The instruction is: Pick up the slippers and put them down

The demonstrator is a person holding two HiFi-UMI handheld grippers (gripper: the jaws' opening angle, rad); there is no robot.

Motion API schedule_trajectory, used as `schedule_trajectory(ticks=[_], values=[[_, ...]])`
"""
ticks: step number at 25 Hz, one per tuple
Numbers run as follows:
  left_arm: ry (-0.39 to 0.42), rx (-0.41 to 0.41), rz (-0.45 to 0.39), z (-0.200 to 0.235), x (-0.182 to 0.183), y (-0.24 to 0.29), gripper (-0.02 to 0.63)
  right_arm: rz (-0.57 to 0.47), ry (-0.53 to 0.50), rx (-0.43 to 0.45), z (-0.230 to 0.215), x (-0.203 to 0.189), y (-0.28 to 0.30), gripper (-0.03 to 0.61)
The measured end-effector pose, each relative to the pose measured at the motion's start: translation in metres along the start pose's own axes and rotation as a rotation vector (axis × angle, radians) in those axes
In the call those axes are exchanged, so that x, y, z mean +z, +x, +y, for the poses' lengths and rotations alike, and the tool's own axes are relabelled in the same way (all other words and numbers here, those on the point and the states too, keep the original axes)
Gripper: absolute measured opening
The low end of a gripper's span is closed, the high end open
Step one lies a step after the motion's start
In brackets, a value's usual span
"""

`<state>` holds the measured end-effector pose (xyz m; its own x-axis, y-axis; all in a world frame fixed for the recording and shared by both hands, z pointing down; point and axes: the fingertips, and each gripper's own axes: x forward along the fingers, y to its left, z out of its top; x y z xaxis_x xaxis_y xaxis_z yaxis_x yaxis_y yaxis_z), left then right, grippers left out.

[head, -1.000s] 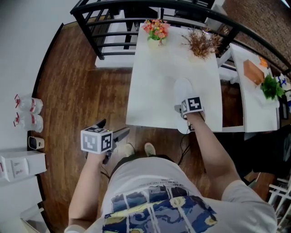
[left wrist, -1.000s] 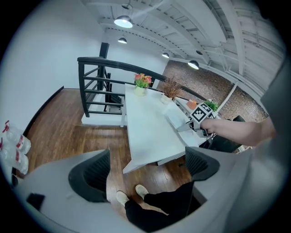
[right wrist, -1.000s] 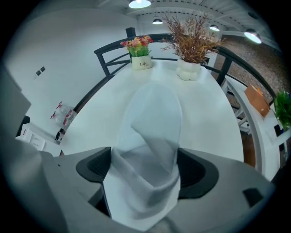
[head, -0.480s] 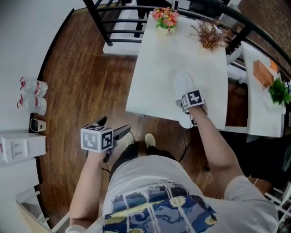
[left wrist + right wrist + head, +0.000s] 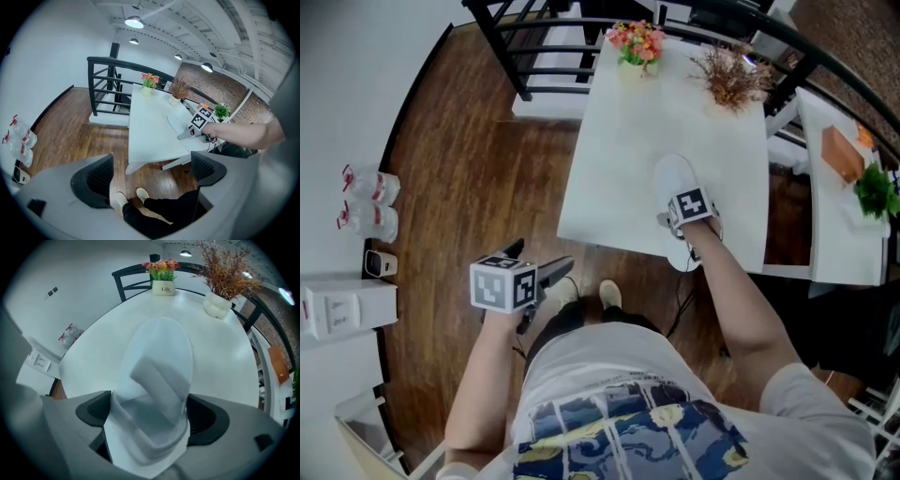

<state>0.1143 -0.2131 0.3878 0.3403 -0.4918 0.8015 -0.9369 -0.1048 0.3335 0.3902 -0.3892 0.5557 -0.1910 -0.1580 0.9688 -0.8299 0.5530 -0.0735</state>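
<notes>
- One white slipper (image 5: 675, 183) lies on the white table (image 5: 619, 159), close to the near edge and towards the near-right corner. Its toe points at the far edge, where the flower pot (image 5: 636, 42) sits, and the heel looks like it pokes a bit past the near edge.
- The right gripper (image 5: 149, 414) is straddling the heel end. Its jaws are opening right now with the slipper between them. The pads are right at the slipper's sides but don't seem to be squeezing any more, so I'd call it let go.
- My guess at why: the sole is already flat on the table, so this looks like the "put down" part.
- Pose-wise the right arm is stretched forward from the body, and that gripper points almost straight down onto the slipper.
- The left gripper (image 5: 150, 174) is spread wide with nothing in it. Through its jaws you only see wood floor and the person's own shoes (image 5: 609, 298).
- It hangs off the near-left corner of the table, over the floor, tilted down and forward with the elbow tucked in. Looks parked so it stays out of the way.
- I can't spot a second slipper anywhere.
</notes>
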Motion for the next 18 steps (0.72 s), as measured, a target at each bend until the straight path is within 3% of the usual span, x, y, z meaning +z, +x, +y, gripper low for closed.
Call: schedule_trajectory(ticks=[5, 18], values=[[-0.010, 0.003, 0.006, 0.002, -0.003, 0.002, 0.518, -0.036, 0.001, 0.000, 0.000, 0.004, -0.004, 0.479], [-0.064, 0.023, -0.052, 0.025, -0.035, -0.033, 0.518, -0.088, -0.022, -0.002, 0.019, 0.014, -0.029, 0.453]])
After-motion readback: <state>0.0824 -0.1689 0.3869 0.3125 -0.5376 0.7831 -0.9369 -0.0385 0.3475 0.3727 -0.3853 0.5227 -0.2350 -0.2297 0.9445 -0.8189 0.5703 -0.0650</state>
